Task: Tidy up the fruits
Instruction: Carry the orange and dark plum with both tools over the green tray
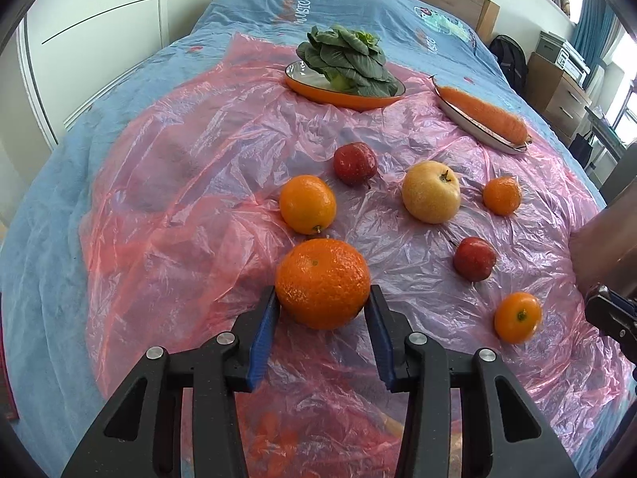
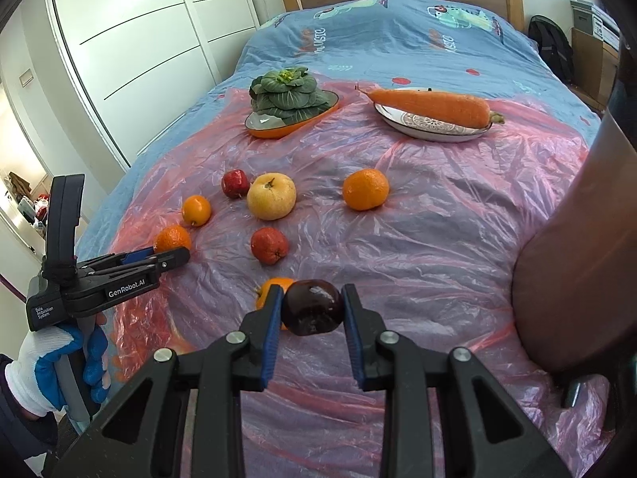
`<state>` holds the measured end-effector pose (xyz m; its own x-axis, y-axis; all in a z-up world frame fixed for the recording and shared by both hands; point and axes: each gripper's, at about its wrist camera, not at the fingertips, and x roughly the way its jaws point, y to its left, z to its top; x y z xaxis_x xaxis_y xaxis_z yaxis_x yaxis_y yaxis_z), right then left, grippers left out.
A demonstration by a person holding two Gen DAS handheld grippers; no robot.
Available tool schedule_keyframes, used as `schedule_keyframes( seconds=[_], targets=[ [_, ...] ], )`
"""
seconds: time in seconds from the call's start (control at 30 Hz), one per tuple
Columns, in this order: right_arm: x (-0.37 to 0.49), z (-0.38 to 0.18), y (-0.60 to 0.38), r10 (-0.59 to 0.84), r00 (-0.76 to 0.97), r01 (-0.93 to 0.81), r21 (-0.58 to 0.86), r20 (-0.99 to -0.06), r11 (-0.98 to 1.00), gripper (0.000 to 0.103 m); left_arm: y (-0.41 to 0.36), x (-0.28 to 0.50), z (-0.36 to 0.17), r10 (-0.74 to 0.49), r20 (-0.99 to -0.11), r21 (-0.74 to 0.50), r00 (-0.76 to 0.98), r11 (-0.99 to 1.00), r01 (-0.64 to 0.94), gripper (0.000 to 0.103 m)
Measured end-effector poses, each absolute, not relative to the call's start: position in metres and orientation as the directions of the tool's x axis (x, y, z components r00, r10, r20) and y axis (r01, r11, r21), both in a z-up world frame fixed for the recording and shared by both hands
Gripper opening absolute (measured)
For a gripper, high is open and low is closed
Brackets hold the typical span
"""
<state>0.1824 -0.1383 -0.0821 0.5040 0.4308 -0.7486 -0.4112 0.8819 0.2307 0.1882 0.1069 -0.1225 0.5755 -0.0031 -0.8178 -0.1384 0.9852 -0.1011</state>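
My left gripper [image 1: 323, 298] is shut on a large orange [image 1: 322, 283] that rests on the pink plastic sheet [image 1: 167, 207]; both blue pads touch its sides. In the right wrist view the left gripper [image 2: 181, 257] shows from the side, held by a gloved hand [image 2: 51, 362], with the large orange [image 2: 172, 239] at its tips. My right gripper [image 2: 312, 298] is shut on a dark plum [image 2: 312, 310], held above the sheet. A mandarin [image 2: 272, 282] lies partly hidden behind its left finger. Loose on the sheet are a yellow apple [image 1: 431, 191], a second orange [image 1: 307, 204], two red fruits [image 1: 355, 163] and small mandarins [image 1: 502, 195].
An orange dish [image 1: 318, 93] with leafy greens [image 1: 346, 59] and a white plate [image 2: 434, 127] with a carrot [image 2: 430, 105] stand at the far end of the sheet. A person's arm [image 2: 577, 239] fills the right side. The bed's blue cover [image 1: 51, 207] drops off at the left.
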Motion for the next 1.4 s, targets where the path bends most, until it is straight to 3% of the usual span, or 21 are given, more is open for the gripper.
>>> schedule_keyframes(
  seconds=[0.57, 1.4],
  targets=[
    [0.097, -0.052, -0.177, 0.429, 0.550, -0.346, 0.272, -0.717, 0.898, 0.015, 0.069, 0.100, -0.053, -0.067, -0.762, -0.111, 0.644, 0.993, -0.028, 0.038],
    [0.015, -0.031, -0.319, 0.293, 0.702, -0.117, 0.300, -0.650, 0.947, 0.015, -0.106, 0.038, 0.013, -0.313, -0.701, -0.118, 0.642, 0.937, 0.327, 0.038]
  ],
)
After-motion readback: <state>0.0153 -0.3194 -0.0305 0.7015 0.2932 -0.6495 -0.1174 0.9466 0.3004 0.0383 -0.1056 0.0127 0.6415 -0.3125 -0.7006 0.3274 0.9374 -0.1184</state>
